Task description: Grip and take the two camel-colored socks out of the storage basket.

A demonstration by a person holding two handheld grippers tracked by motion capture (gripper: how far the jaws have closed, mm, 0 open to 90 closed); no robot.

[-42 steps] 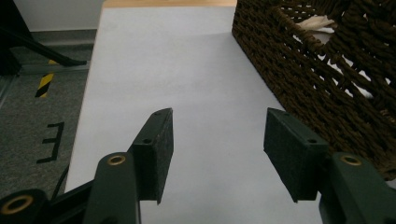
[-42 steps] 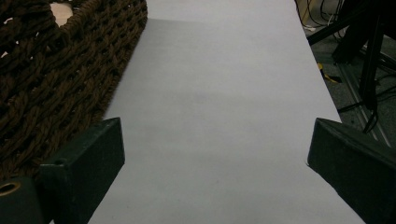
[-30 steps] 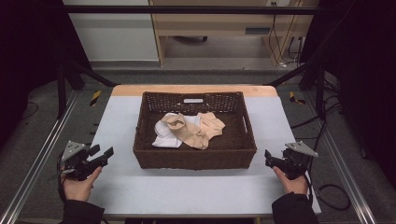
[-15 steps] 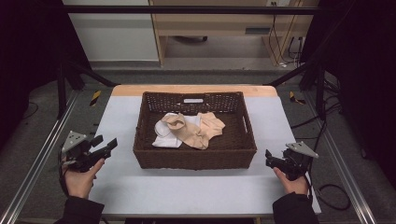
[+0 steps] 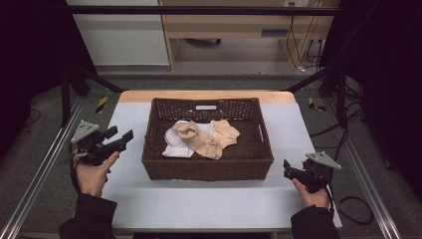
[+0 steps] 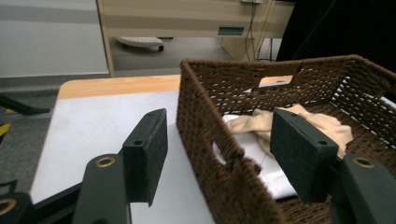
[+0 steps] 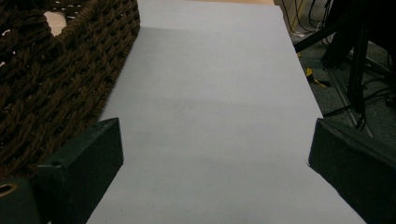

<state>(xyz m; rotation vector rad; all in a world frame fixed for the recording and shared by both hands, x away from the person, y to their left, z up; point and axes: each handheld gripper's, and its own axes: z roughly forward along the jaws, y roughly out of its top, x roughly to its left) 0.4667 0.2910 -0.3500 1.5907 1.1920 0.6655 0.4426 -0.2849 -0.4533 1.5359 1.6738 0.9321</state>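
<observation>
Basket [image 5: 207, 167] with socks, perhaps [image 5: 209, 139], between grippers

Basket [image 5: 208, 162] noted dk brown, woven. Cloths inside: beige [image 5: 211, 137] and white [image 5: 174, 144]. Counter [image 5: 199, 199] seen as pale grey w/ wood-tone far edge. Hand-held gripper jaws recorded black.

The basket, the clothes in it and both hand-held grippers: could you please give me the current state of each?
Basket: upright on the table, open on top, clothes inside.
Beige cloth: crumpled, lying in the basket, partly on the white cloth.
White cloth: lying flat on the basket floor, partly covered.
Left hand-held gripper: open, holding nothing, raised left of the basket.
Right hand-held gripper: open, holding nothing, low by the basket's right corner.
</observation>
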